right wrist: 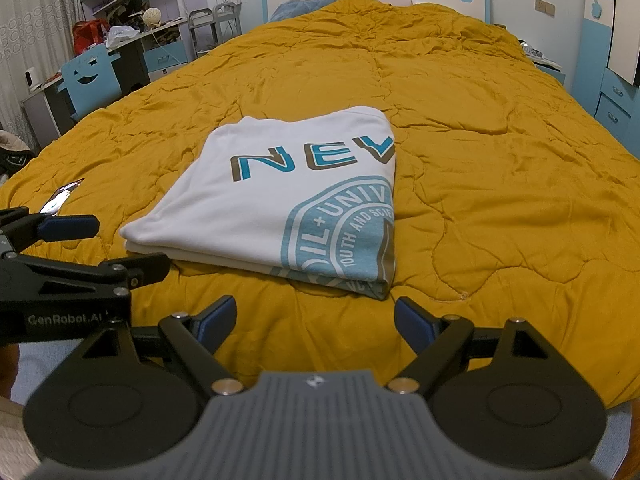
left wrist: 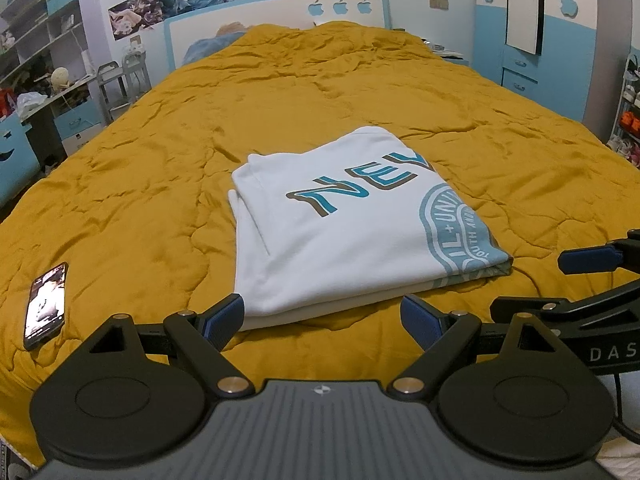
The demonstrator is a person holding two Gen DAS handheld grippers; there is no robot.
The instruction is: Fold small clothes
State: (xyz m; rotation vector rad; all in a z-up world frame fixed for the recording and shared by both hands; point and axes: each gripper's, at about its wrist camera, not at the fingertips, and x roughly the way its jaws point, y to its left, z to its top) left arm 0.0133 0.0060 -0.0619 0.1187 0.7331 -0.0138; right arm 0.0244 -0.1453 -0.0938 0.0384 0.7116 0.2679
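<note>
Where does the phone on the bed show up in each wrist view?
Left wrist: phone at lower left, screen lit, flat on the yellow quilt.
Right wrist: phone at the left edge, a foreshortened sliver.
Shared landmark: folded white T-shirt.

Mustard quilted bed [left wrist: 280, 112], blue-white headboard [left wrist: 276, 12], cluttered shelves [left wrist: 36, 40].

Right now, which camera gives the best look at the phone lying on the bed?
The left wrist view: the phone lies flat on the yellow quilt, left of the folded T-shirt, its whole lit screen showing. The right wrist view catches only a sliver of it, at a shallow angle above the left gripper's blue-padded finger.
</note>
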